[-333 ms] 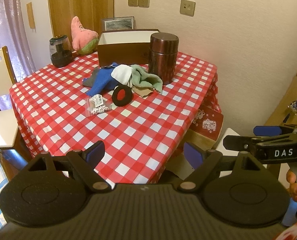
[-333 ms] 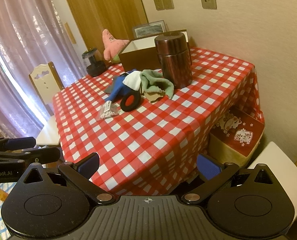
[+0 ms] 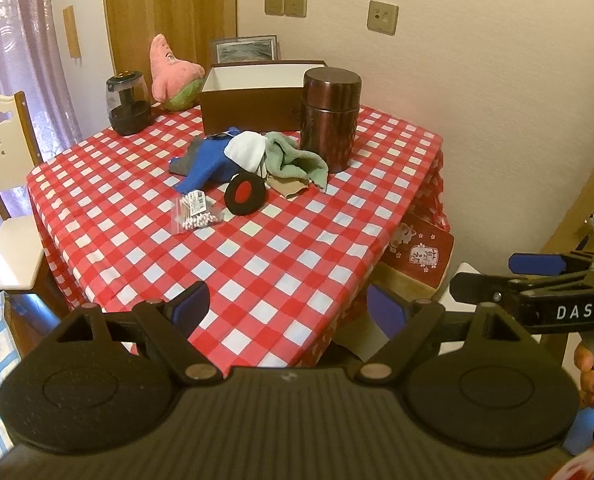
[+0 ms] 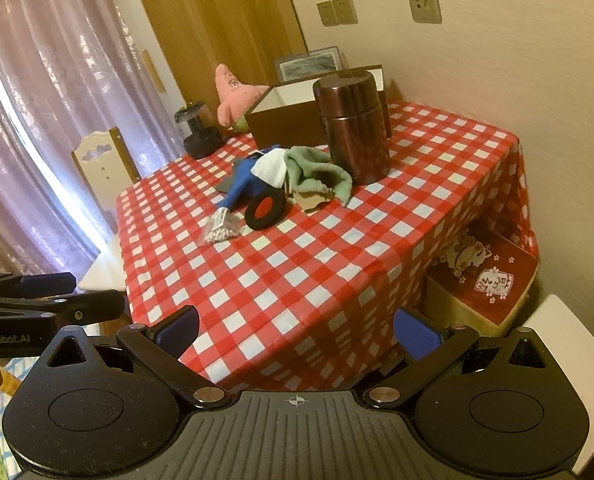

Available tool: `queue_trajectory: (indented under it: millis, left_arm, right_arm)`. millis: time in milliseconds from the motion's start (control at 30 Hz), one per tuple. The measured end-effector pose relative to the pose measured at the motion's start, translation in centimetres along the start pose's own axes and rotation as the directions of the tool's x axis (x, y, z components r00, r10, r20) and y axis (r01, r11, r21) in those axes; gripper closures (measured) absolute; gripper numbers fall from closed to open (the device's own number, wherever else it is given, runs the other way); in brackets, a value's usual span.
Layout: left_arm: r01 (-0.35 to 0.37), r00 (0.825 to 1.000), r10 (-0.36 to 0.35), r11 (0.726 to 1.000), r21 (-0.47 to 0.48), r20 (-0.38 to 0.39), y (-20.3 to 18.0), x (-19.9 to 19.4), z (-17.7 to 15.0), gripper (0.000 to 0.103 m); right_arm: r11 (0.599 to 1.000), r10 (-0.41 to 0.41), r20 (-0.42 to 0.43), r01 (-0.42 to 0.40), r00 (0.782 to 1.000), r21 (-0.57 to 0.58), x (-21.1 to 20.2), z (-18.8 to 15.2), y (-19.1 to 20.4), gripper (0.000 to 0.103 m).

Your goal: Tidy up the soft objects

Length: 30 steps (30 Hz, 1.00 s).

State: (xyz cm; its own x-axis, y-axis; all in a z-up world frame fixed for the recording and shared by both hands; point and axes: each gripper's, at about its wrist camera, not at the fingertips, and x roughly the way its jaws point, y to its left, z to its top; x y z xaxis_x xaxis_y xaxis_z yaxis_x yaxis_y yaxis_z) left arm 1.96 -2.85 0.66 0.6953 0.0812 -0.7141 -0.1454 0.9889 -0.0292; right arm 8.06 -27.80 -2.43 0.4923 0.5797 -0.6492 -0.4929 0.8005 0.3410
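Both grippers, left gripper [image 3: 287, 312] and right gripper [image 4: 297, 330], are held wide open and empty; the blue cloth [image 3: 207, 164] is stretched from 7 to 1 o'clock on the table [image 3: 297, 248].

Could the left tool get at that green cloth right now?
Probably yes. The left tool is open and empty, and bare tablecloth lies before the green cloth, though it must still travel forward.

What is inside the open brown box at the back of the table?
Only the pale inner walls of the box show, above its front wall. Its floor is hidden by the front wall and partly by the brown canister, so contents cannot be judged.
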Motion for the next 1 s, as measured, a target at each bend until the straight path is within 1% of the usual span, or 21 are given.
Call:
queue_trajectory:
  millis: [67, 233, 467, 600, 700, 833, 1000]
  left_arm:
    - [-0.004, 1.0, 0.004, 1.0, -0.001, -0.002, -0.1, 0.0, 0.0, 0.018]
    - [-0.041, 0.999, 0.041, 0.999, -0.02, -0.012, -0.4, 0.4, -0.2, 0.018]
    - [-0.093, 0.995, 0.092, 0.995, -0.031, -0.022, 1.7, 2.3, 0.2, 0.018]
    - [-0.091, 0.996, 0.09, 0.995, -0.029, -0.024, 4.1, 4.0, 1.1, 0.018]
    - [-0.084, 0.996, 0.084, 0.996, -0.013, -0.029, 6.0, 5.8, 2.1, 0.021]
    - [-0.062, 0.998, 0.063, 0.998, 0.009, -0.023, 8.8, 8.3, 3.9, 0.021]
    - [-0.032, 0.998, 0.034, 0.999, 0.042, -0.053, 12.2, 12.0, 6.0, 0.021]
  right_arm:
    - [1.0, 0.018, 0.0, -0.018, 1.0, -0.003, 0.0, 0.0, -0.5, 0.0]
    - [0.999, 0.053, -0.002, -0.053, 0.999, -0.009, -0.1, -0.3, -1.5, 0.0]
    - [0.997, 0.076, -0.012, -0.076, 0.997, -0.008, 1.3, 0.2, -1.3, 0.0]
    - [0.998, 0.059, -0.024, -0.059, 0.998, 0.002, 3.0, 0.4, -0.8, 0.0]
    - [0.999, 0.04, -0.019, -0.04, 0.999, 0.008, 4.5, 0.8, 0.0, 0.0]
    - [0.999, 0.015, -0.013, -0.014, 1.0, 0.041, 7.1, 2.0, 1.1, 0.0]
    - [0.998, -0.017, -0.014, 0.018, 1.0, 0.066, 11.0, 3.6, 3.3, 0.0]
